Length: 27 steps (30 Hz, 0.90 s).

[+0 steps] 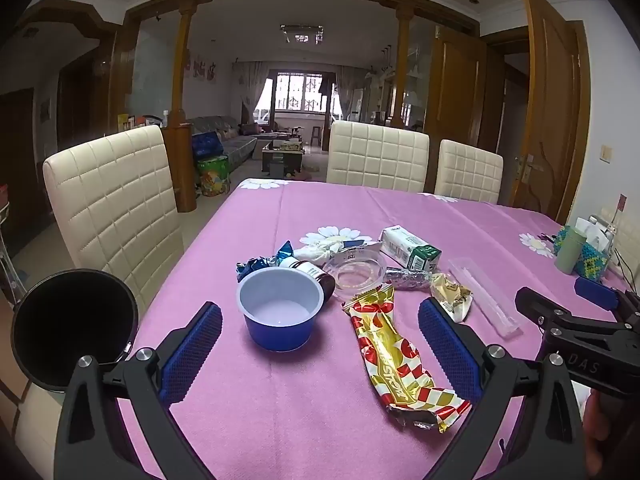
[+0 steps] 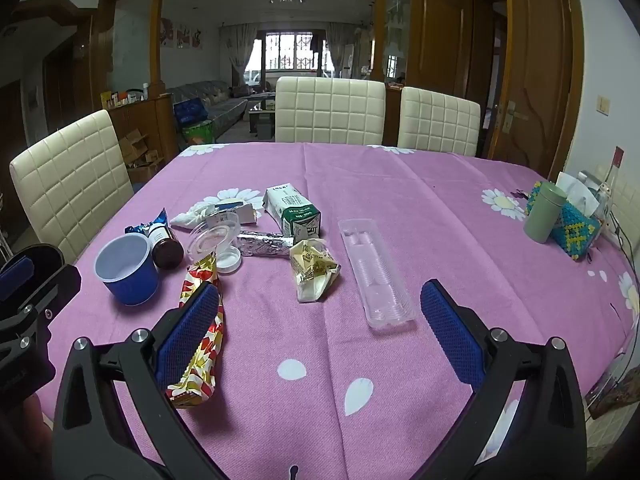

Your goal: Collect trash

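Both grippers hover over the worktop (image 2: 440, 200), fingers spread wide, nothing between the pads. Left gripper (image 1: 320, 344) frames a blue cup (image 1: 280, 312) and a gold-red wrapper (image 1: 396, 356). Right gripper (image 2: 320, 328) partly covers that wrapper with its left finger. Trash lies clustered mid-worktop: carton (image 2: 294, 210), foil roll (image 2: 264, 243), crumpled yellow wrapper (image 2: 314, 270), clear tray (image 2: 374, 272), brown jar (image 2: 166, 246). The jar is half hidden behind the cup; labels are illegible. A black disc (image 1: 74, 328) blocks the left view's lower-left corner.
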Available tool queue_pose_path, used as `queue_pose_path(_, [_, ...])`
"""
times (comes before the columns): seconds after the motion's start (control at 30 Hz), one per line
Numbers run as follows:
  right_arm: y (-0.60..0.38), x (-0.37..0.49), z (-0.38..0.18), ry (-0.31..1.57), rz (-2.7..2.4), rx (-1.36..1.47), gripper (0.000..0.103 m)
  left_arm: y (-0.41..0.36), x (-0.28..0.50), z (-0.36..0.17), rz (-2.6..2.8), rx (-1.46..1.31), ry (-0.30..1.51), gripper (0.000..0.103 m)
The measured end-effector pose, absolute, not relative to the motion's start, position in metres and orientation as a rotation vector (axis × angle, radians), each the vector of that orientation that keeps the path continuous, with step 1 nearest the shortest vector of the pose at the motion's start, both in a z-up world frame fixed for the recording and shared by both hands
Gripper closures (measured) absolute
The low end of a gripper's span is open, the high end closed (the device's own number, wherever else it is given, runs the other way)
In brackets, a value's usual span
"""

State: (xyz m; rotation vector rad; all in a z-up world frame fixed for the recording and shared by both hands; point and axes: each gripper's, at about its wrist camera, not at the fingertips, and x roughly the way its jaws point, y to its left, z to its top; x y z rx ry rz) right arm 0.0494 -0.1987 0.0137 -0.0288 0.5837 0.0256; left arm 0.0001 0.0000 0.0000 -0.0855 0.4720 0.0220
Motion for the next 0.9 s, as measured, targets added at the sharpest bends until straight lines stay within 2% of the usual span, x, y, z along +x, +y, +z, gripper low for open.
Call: queue_pose_path(0.9, [-0.1983,0.0496,0.0136,0.585,0.026,-0.03,0.004,-0.005,-0.0007,0.0018,0.019,-0.086,0.468,0.007])
